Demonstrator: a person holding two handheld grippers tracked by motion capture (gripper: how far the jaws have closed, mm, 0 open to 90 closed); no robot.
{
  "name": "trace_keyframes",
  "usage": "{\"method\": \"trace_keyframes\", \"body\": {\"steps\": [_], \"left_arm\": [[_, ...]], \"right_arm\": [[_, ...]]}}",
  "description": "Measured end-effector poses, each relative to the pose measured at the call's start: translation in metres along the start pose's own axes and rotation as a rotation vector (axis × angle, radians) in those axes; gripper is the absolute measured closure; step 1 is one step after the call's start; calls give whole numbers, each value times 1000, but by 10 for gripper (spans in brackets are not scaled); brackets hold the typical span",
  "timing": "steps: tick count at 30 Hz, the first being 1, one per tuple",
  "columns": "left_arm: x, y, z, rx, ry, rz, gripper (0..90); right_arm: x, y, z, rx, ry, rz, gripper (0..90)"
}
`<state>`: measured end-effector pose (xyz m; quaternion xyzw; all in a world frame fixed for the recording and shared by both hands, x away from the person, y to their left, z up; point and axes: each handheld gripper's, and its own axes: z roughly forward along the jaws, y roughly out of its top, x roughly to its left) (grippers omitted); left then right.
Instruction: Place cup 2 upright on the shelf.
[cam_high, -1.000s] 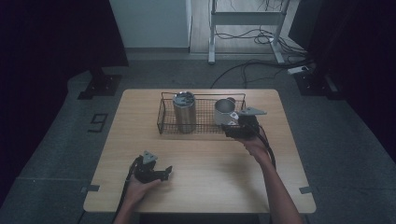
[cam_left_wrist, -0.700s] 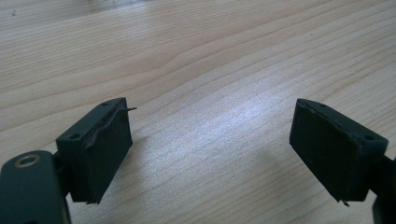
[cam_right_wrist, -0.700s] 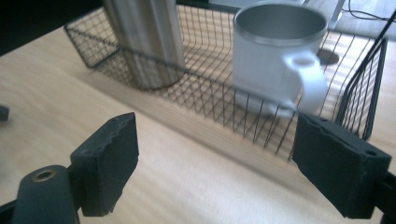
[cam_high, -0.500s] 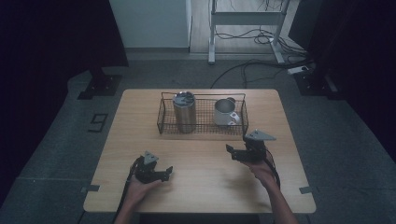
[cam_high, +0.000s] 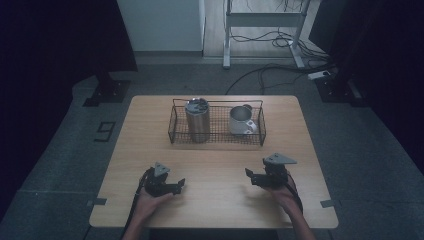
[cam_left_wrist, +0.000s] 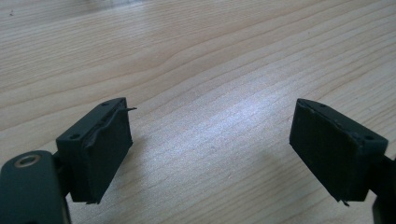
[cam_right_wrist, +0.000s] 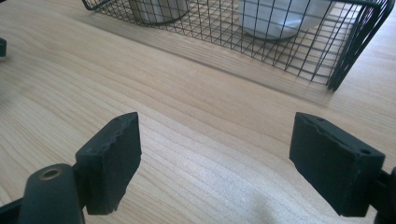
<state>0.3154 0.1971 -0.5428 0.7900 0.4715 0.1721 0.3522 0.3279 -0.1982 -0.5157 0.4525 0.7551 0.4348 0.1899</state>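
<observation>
- Left tongs (cam_high: 179, 184): released. In the left gripper view I see both black pads standing apart with bare wood grain between them and nothing held.
- The left tongs sit low over the near part of the worktop (cam_high: 220, 162). The person's left hand (cam_high: 146, 201) is wrapped round the body behind them, with the cable trailing back toward the near edge.
- Right tongs (cam_high: 249, 175): released. In the right gripper view I see the two pads apart, only worktop between them, and no contact with any object.
- The right tongs are also low over the wood and level with the left pair across the worktop, with a clear gap between the two. The grey three-cornered plate (cam_high: 279, 159) rides on top, and the right hand (cam_high: 283, 194) grips from behind.
- Wire basket (cam_high: 217, 102): it lies beyond both tongs, well apart from the left pair and nearer the right pair. In the right gripper view its black mesh wall runs across just ahead of the pads, separated from them by a strip of bare wood.
- White mug (cam_high: 240, 120): upright inside the basket at the end ahead of the right tongs, handle turned toward the tongs' side.
- Steel tumbler (cam_high: 197, 121): upright in the same basket, beside the mug but apart from it, on the side closer to the left tongs. Its top is dark and I cannot make out the detail.
- Neither pair of tongs touches the basket or its contents.
</observation>
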Motion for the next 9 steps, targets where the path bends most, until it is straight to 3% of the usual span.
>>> {"method": "trace_keyframes", "body": {"steps": [9], "left_arm": [[-1,0,0,-1,-1,3,130]], "right_arm": [[-1,-3,0,-2,-8,-1,164]]}}
